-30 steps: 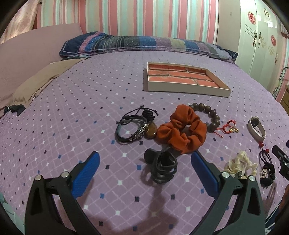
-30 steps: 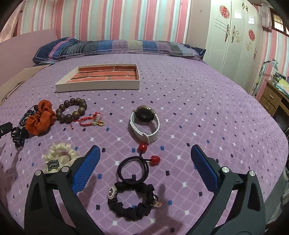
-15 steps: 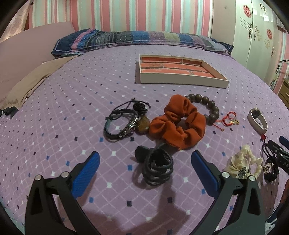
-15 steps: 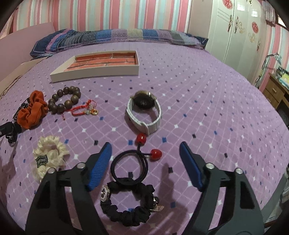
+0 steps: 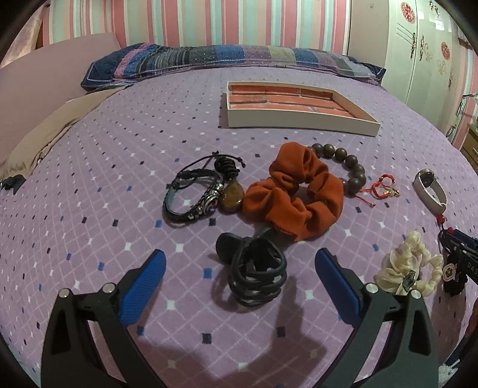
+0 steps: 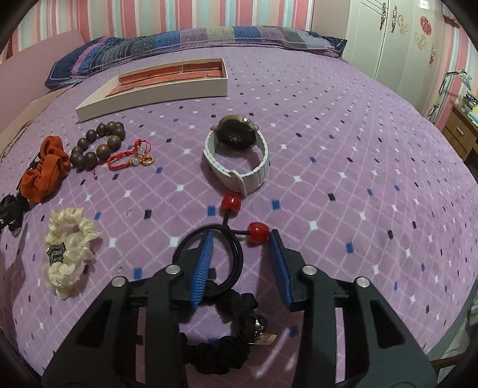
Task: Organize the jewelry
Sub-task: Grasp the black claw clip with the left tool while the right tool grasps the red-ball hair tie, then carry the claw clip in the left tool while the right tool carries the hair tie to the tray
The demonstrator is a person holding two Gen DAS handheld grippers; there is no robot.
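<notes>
Here the right tongs (image 6: 240,262), half spread and pinching nothing, straddle the black hair tie (image 6: 236,256), its red beads (image 6: 258,232) at 12 o'clock; the left tongs (image 5: 240,273) hang wide apart.

Both views are evenly lit by soft indoor light, moderately bright, with muted colours. Broad, blurred shadows of the tools spread across the bed (image 5: 89,179) at the bottom of each frame, falling toward the camera. Strong fisheye bending curves the bed's far edge and the striped wall (image 5: 239,21); black vignetting fills the corners. Focus is fairly sharp centrally and softer at the rims. There is no harsh glare.
</notes>
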